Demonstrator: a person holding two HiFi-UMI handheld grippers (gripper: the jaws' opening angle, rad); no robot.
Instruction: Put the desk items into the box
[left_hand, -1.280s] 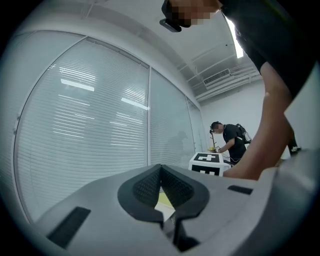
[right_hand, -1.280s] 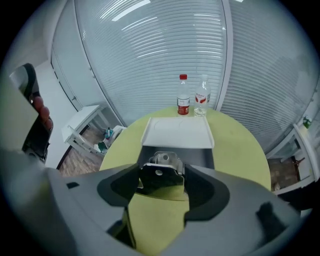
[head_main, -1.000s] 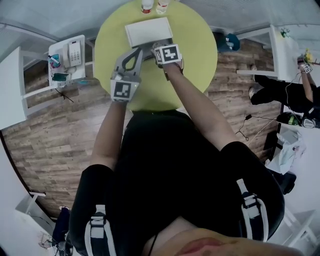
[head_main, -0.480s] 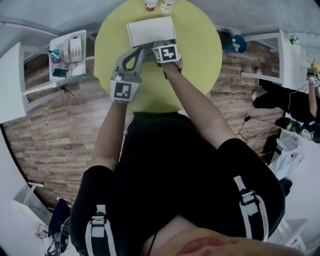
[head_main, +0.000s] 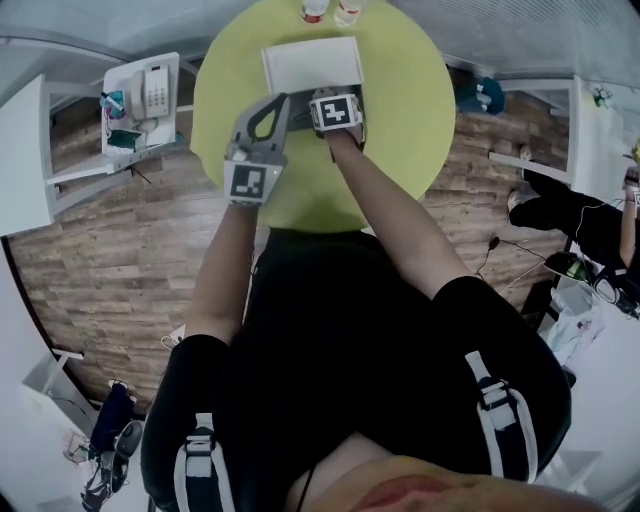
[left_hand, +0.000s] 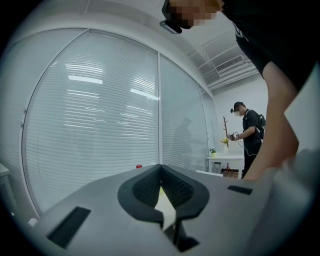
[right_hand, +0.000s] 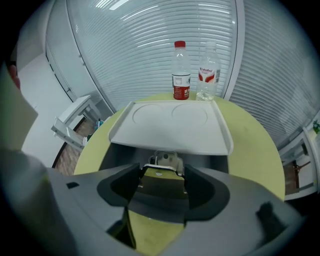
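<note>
**A:** Which step are you on?

**B:** The drop-off, by my reading. Your right claw (right_hand: 161, 172) is part-way open and clamped on an olive item (right_hand: 159, 192), with one pad against each side. A small metal fitting (right_hand: 167, 160) sticks out of the item's far end, and I can't tell you what the item is. It sits at the near edge of the box (right_hand: 117, 152), just short of the dark inside.

**A:** And your left?

**B:** Your left claw (left_hand: 160, 169) has its tips pressed together and grips nothing. A pale sliver shows in the gap behind the tips, too small to name. In the head view this claw sits at the box's near-left corner, pointing toward it.

**A:** Is the box ready?

**B:** It looks so. The white lid (right_hand: 170, 127) is raised above the dark inside and overhangs it, so the mouth faces you. Beyond the box, at the far edge of the desk (right_hand: 250, 135), a red-capped bottle (right_hand: 181, 70) and a clear bottle (right_hand: 207, 72) stand side by side.

**A:** Next move?

**B:** I'd carry the right claw forward over the box's near wall and under the lid. Lower it there, then spread the pads. Mind the lid's front lip, because the fitting could catch on it.
</note>
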